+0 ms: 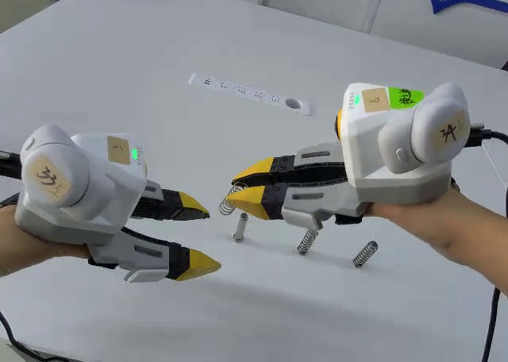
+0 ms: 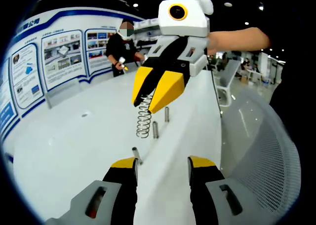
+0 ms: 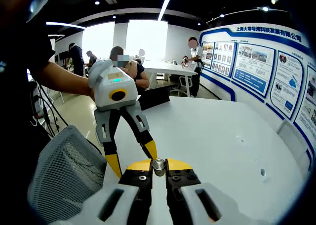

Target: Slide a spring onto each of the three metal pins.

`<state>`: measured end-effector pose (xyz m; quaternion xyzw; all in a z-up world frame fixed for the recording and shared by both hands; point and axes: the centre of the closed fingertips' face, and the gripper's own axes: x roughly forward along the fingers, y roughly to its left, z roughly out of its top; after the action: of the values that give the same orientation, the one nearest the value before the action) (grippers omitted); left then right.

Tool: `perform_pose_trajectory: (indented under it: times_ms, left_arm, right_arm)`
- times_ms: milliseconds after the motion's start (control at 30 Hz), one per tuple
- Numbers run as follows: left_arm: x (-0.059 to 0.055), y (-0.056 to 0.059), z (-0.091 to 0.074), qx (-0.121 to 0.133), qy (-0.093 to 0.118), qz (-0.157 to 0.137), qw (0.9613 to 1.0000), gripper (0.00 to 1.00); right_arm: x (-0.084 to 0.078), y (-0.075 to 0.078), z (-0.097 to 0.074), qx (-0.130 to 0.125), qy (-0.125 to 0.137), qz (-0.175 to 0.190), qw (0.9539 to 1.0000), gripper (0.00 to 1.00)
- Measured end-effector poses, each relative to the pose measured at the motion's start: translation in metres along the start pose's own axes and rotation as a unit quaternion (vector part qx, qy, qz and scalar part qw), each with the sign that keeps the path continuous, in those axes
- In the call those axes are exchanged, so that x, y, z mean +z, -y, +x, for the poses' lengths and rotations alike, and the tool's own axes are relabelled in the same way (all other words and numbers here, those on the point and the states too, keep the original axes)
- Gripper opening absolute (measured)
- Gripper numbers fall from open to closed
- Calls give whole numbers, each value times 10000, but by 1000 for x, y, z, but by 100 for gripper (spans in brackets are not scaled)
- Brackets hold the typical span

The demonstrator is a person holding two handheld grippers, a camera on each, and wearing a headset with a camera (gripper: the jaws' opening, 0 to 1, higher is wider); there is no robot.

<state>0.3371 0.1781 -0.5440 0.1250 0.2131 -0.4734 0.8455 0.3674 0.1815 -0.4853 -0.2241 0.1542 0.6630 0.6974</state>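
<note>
Steel spring [image 1: 228, 203] dangles from the right tongs [image 1: 235, 187], pinched by its top coils, just beside the bare pin [image 1: 240, 228] on the bench [image 1: 119, 76]. Its free end looks likely to snag the pin tip, buckle and pop out. Left tongs [image 1: 210, 236] gape wide, empty.

We hold the left gripper [image 1: 213, 236] in our left hand [image 1: 20, 243] near the table's [image 1: 119, 76] near edge, jaws spread wide. Our right hand [image 1: 429, 215] points the right gripper [image 1: 232, 190] toward it, jaws pinched on a spring [image 1: 228, 199].
</note>
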Motion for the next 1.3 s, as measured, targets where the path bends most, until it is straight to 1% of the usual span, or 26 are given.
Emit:
perform_pose_trajectory:
  times_ms: [67,200,333,567,867,1000,1067,1167,1300]
  left_arm:
    - [1,-3,-2,54,52,-32,10000,45]
    - [1,-8,-4,157,81,-70,9998,52]
    - [-2,-11,-6,215,68,-132,9997,59]
    - [-6,-15,-9,288,102,-241,9992,67]
    - [-10,-23,-10,439,144,-384,9982,81]
    - [-11,-25,-9,473,179,-429,9978,88]
    - [-14,-25,-9,493,152,-456,9976,90]
    - [-13,-26,-9,536,190,-484,9972,96]
    - [-13,-27,-10,575,203,-518,9968,99]
  right_arm:
    - [-3,10,0,-116,-20,94,9999,10]
    - [-9,23,2,-284,-86,237,9993,10]
    - [-22,32,8,-371,-283,327,9984,10]
    - [-41,38,19,-396,-536,484,9966,10]
    - [-59,46,29,-451,-757,676,9938,10]
    - [-66,47,33,-440,-850,766,9925,10]
    - [-69,47,35,-416,-882,818,9919,10]
    - [-74,46,36,-387,-941,863,9911,10]
    - [-78,45,37,-376,-958,915,9905,10]
